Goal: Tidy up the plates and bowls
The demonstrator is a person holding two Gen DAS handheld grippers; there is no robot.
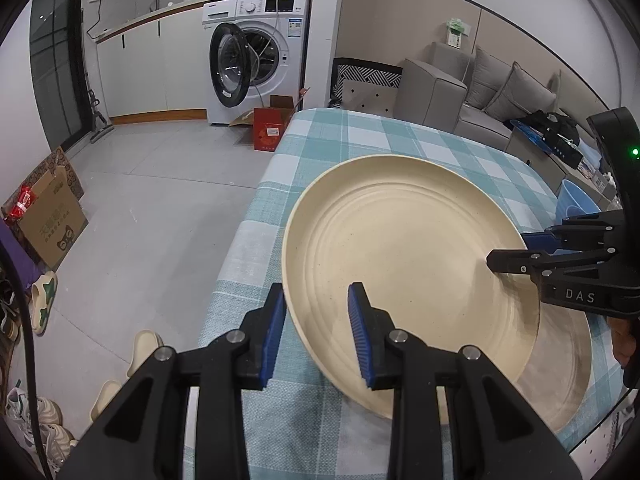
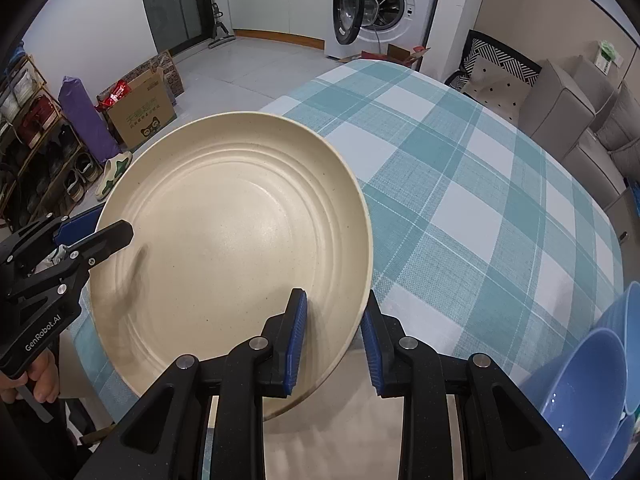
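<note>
Left wrist view shows the left gripper [image 1: 318, 332] clamped on the near rim of a cream plate [image 1: 408, 248], while the right gripper [image 2: 334, 336] pinches the opposite rim, so the plate hangs tilted just above a second plate [image 1: 568, 364] on the checked table [image 2: 460, 184]. With only thin edge grips, I'd worry that uneven pulling could let one rim slip, dropping the plate onto the one below.

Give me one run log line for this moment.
left claw: shut on cream plate | right claw: shut on same plate | plate: raised above second plate
</note>
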